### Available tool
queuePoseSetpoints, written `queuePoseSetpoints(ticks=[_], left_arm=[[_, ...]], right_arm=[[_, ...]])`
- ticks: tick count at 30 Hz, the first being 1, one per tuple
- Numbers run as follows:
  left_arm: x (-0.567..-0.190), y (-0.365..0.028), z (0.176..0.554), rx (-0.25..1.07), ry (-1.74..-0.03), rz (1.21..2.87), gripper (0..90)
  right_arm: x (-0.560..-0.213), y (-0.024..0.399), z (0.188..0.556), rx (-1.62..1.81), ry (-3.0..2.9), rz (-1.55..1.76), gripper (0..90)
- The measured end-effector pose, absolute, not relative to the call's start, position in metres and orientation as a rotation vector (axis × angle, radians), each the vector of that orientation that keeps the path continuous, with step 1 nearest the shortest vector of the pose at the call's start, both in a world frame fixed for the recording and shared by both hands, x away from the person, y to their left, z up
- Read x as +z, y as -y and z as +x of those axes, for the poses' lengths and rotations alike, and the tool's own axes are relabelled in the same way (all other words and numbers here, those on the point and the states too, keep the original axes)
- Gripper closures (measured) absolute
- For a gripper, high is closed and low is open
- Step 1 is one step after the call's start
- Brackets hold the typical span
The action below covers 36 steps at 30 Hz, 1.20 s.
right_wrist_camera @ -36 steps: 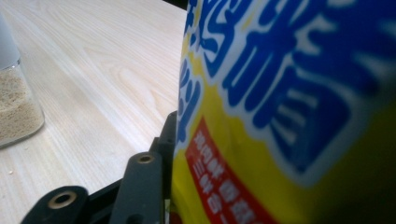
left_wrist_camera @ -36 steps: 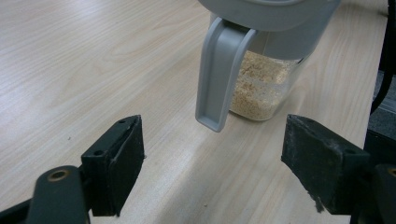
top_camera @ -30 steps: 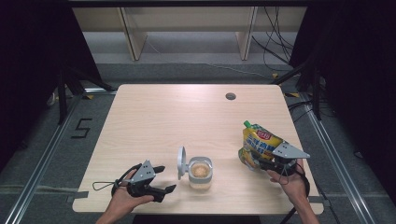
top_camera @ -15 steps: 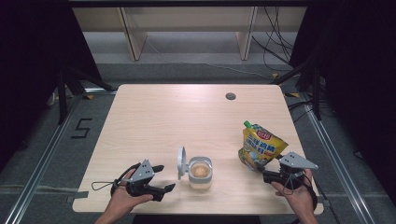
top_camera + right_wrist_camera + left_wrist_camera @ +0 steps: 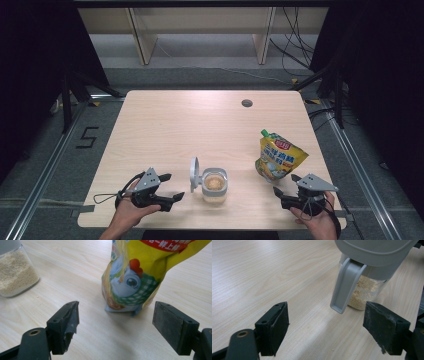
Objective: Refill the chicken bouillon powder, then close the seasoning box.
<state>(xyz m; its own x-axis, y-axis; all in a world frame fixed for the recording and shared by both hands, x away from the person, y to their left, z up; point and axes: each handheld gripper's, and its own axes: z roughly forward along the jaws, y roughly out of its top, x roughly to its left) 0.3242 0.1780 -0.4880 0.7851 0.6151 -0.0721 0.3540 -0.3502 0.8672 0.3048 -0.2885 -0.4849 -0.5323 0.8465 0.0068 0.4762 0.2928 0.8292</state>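
A yellow pouch (image 5: pixel 280 159) with a green cap stands upright on the wooden table (image 5: pixel 200 125), right of centre. My right gripper (image 5: pixel 285 184) sits just in front of it near the front edge. Its jaws have just been opening and stand open, with nothing between them. In the right gripper view (image 5: pixel 116 325) the pouch (image 5: pixel 135 277) stands a little beyond the pads, untouched. A clear jar (image 5: pixel 214 185) of beige granules has its grey lid (image 5: pixel 194 174) flipped up. My left gripper (image 5: pixel 172 186) rests open to the jar's left; the jar (image 5: pixel 362 292) lies just past its pads (image 5: pixel 273 327).
A round cable hole (image 5: pixel 246 103) is set in the table's far side. The table's front edge runs close under both hands. Shelving legs and cables stand on the floor beyond the table. A few loose grains lie on the wood near the jar.
My right gripper has let go of the pouch, opened and drawn back toward the front right edge. The pouch now stands on its own. The left gripper and the jar have not moved.
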Motion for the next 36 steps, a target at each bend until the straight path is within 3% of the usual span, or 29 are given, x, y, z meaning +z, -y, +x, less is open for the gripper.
queuePoseSetpoints(ticks=[25,27,33,36], left_arm=[[-0.482,-0.192,0.323,0.354,-0.786,1.927,22.1],[-0.482,-0.193,0.324,0.365,-0.754,1.934,28.1],[-0.478,-0.194,0.317,0.349,-0.746,1.886,63.4],[-0.473,-0.195,0.316,0.367,-0.720,1.863,76.7]], right_arm=[[-0.487,0.286,0.296,1.101,-2.243,1.171,25.3],[-0.487,0.287,0.296,1.094,-2.254,1.165,27.2],[-0.487,0.283,0.295,1.082,-2.252,1.155,33.4],[-0.487,0.283,0.295,1.075,-2.279,1.132,34.5]])
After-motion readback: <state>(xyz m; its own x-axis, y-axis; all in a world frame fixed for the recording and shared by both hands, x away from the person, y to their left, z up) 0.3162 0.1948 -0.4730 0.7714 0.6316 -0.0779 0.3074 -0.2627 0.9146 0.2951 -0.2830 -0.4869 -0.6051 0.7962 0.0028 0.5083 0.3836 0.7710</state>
